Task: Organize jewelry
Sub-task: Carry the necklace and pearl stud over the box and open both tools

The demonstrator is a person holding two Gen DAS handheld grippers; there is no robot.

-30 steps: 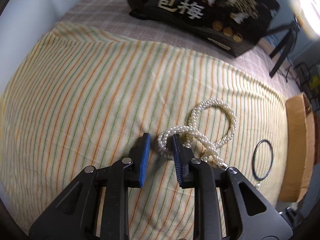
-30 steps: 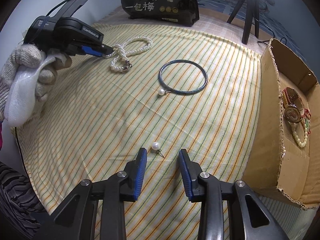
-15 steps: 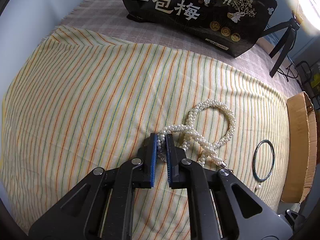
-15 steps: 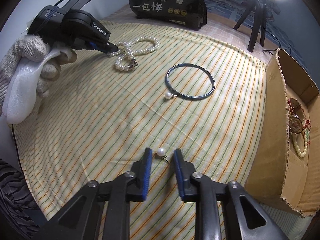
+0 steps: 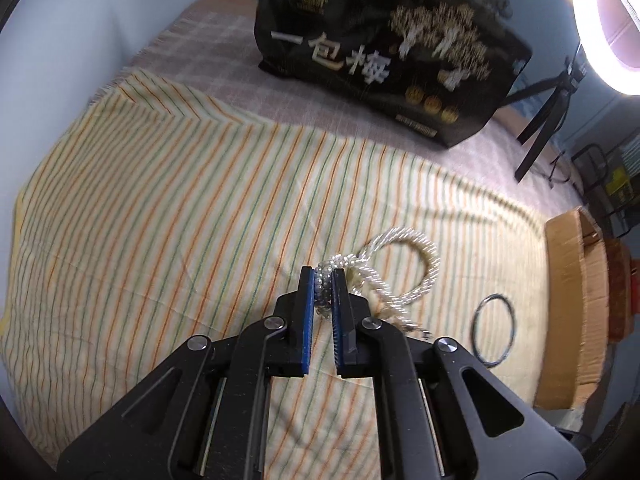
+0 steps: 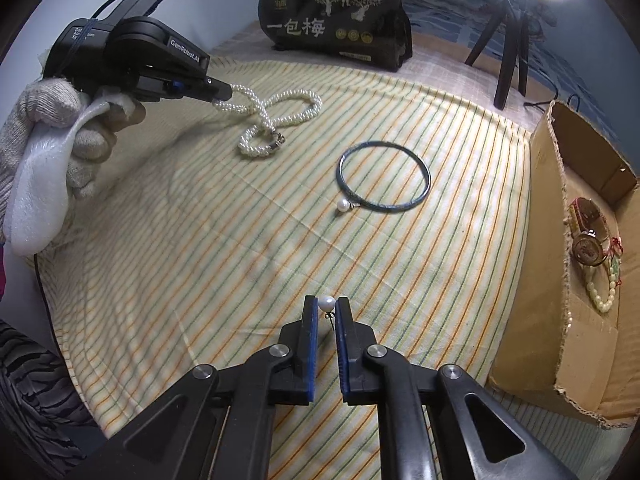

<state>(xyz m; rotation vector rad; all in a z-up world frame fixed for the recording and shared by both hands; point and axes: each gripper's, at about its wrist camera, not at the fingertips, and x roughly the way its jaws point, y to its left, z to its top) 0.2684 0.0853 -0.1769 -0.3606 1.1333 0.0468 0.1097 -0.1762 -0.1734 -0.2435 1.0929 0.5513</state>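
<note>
My left gripper (image 5: pixel 322 276) is shut on one end of a white pearl necklace (image 5: pixel 404 276) and lifts that end off the striped cloth (image 5: pixel 160 216); the rest trails on the cloth. In the right wrist view the left gripper (image 6: pixel 224 91) holds the necklace (image 6: pixel 280 116) at the far left. My right gripper (image 6: pixel 327 305) is shut on a pearl stud earring (image 6: pixel 327 303) at its fingertips. A dark bangle (image 6: pixel 384 176) with a second pearl earring (image 6: pixel 342 205) beside it lies mid-cloth.
An open cardboard box (image 6: pixel 560 264) at the right holds a watch (image 6: pixel 586 236) and a bead bracelet (image 6: pixel 604 296). A black printed bag (image 6: pixel 336 12) stands at the back. A tripod (image 6: pixel 508 40) stands at the back right.
My left gripper closed on the necklace end and raised it. My right gripper closed on the pearl earring.
</note>
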